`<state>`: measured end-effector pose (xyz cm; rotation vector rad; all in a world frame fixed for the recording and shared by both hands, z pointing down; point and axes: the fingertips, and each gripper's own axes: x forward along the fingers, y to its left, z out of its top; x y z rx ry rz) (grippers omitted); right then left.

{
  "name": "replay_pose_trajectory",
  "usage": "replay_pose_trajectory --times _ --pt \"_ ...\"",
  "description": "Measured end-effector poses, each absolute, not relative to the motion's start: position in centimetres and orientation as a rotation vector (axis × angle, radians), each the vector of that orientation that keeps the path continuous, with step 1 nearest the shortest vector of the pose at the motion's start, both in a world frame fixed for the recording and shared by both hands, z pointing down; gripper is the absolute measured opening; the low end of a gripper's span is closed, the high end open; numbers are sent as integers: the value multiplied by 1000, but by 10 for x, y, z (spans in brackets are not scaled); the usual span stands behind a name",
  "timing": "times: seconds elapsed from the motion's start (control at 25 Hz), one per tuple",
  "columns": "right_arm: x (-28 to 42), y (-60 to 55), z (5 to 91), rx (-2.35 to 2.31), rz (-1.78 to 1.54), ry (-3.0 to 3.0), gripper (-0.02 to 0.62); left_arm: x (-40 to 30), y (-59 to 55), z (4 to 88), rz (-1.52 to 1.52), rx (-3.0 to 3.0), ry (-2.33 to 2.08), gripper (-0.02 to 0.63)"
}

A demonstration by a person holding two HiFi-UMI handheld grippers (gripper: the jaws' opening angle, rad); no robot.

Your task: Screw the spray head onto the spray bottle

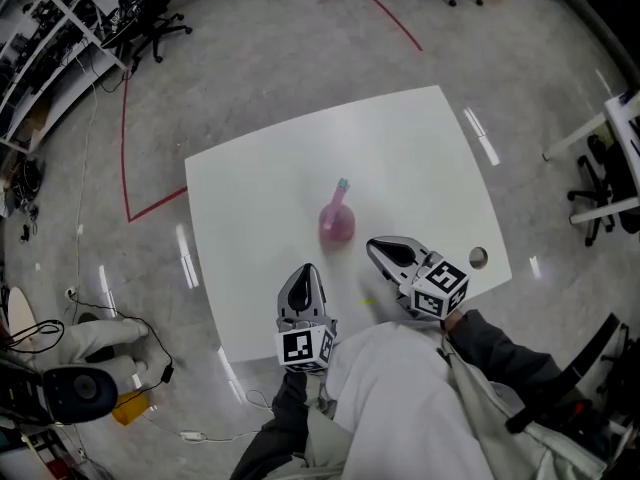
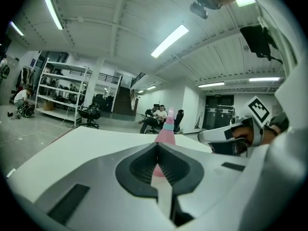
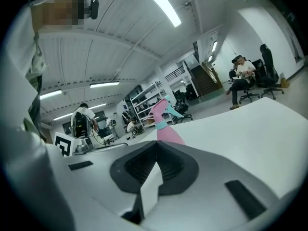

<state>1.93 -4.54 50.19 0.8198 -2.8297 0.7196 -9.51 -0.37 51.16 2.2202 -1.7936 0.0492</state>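
A pink spray bottle (image 1: 337,223) stands upright near the middle of the white table (image 1: 420,158). A pink spray head with a teal trigger (image 1: 343,185) sits on top of its neck. My left gripper (image 1: 305,267) is near the table's front edge, a short way in front and left of the bottle, shut with nothing in it. My right gripper (image 1: 372,245) is just right of the bottle, also shut and empty. In the left gripper view the bottle (image 2: 166,133) rises beyond the closed left gripper (image 2: 156,145). In the right gripper view the bottle (image 3: 168,131) stands past the closed right gripper (image 3: 156,143).
A round hole (image 1: 478,258) sits in the table near its right front corner. Office chairs (image 1: 598,193) stand on the floor to the right, and shelving (image 1: 45,28) at the far left. Red tape lines (image 1: 127,158) mark the floor. The person's white sleeve (image 1: 400,398) covers the front edge.
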Motion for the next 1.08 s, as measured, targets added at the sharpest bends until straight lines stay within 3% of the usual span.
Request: replay_pose_trajectory --times 1.08 --pt "19 -35 527 811 741 -2743 -5 -91 -5 538 133 2195 -1707 7"
